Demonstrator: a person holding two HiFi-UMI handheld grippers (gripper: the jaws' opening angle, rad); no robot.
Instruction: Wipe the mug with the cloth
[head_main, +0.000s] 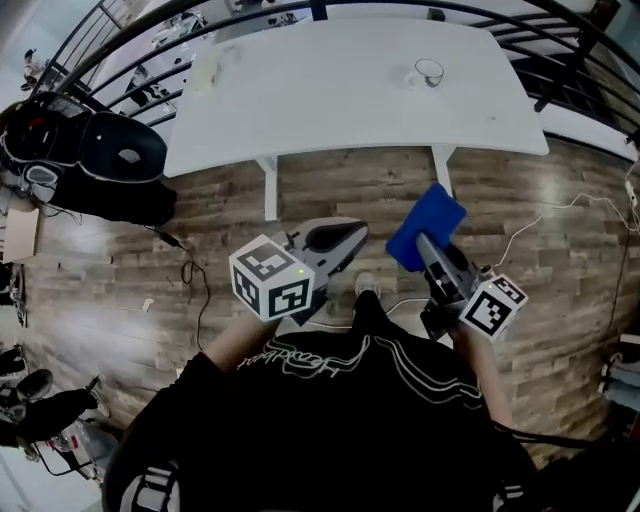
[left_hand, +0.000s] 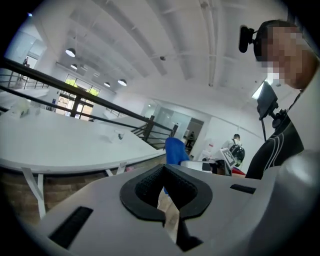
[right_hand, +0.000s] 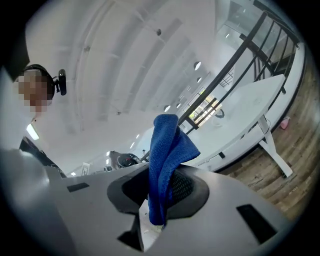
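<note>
- Head view: the clear glass mug (head_main: 428, 72) stands toward the far right corner of the white surface (head_main: 330, 110), well apart from the person; wiping looks not yet begun.
- Left gripper view: the left gripper (left_hand: 169, 205) has its jaws closed and holds nothing.
- Right gripper view: the right gripper (right_hand: 152, 212) has its jaws clamped on the blue microfibre cloth (right_hand: 167, 145), ready to use.

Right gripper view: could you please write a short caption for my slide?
The right gripper, shut on a blue cloth, faces a long white table.
</note>
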